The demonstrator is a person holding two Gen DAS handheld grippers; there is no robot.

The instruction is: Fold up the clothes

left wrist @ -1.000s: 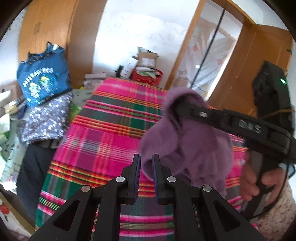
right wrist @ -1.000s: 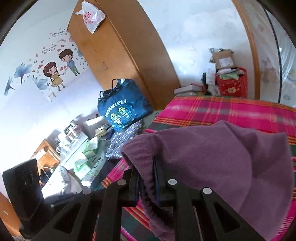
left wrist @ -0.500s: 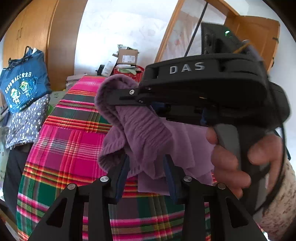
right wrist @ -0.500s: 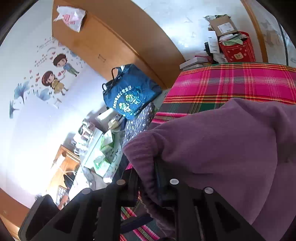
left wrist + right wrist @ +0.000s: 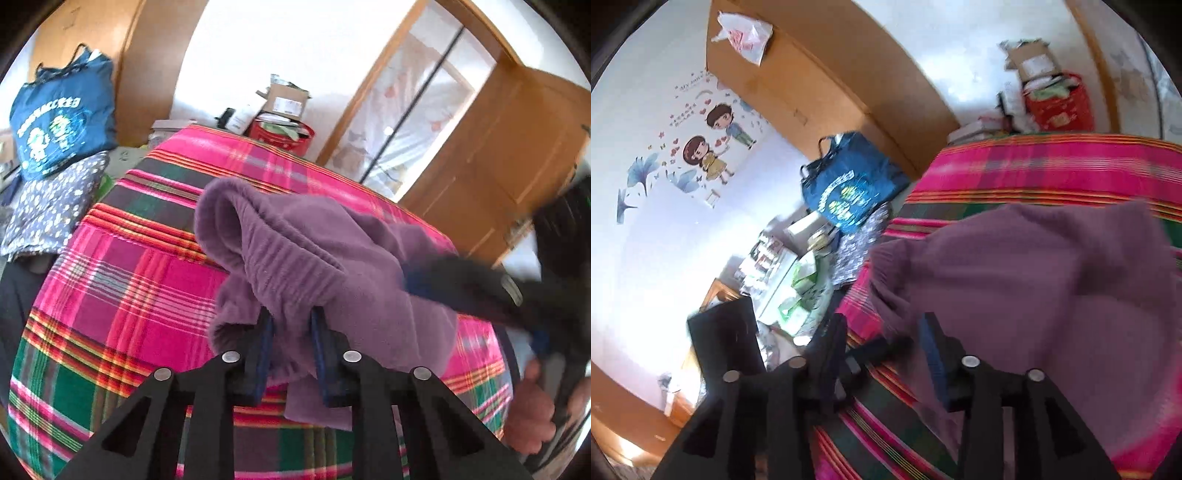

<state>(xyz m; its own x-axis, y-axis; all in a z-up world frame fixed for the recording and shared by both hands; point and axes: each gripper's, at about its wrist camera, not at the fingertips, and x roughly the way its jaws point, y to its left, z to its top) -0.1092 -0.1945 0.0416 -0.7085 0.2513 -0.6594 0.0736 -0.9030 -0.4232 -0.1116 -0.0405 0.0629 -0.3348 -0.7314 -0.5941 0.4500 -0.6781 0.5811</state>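
My left tongs (image 5: 291, 328) are closing, and the ribbed hem of the purple garment (image 5: 317, 258) hangs between the two blue-lined fingers (image 5: 265, 347); the cloth fills the gap and the pads press on it from both sides, so I read them as clamped on the garment. My right tongs (image 5: 882, 332) are opening: in the right wrist view the fingers stand well apart, the garment's (image 5: 1034, 280) edge lies against the inner face of the finger on the picture's right and the other finger is clear of the cloth, so nothing is pinched there. In the left wrist view that right tool shows as a dark blur (image 5: 480, 291) at the garment's right side, with the person's hand (image 5: 528, 413) gripping its handle near the bed's right edge.

The garment is bunched and lifted, draped from my left tongs over the middle of the bed, which is covered with a pink, green and red plaid blanket (image 5: 122, 295). Its rolled waistband or cuff opens like a tube toward the bed's far left.

Off the bed's left edge lie a blue tote bag (image 5: 59, 122) and a floral-print cloth (image 5: 51, 206). Past the far edge stand a red basket (image 5: 280, 136) and a cardboard box (image 5: 286, 99), with a wooden wardrobe (image 5: 827, 85) beyond the far left corner.
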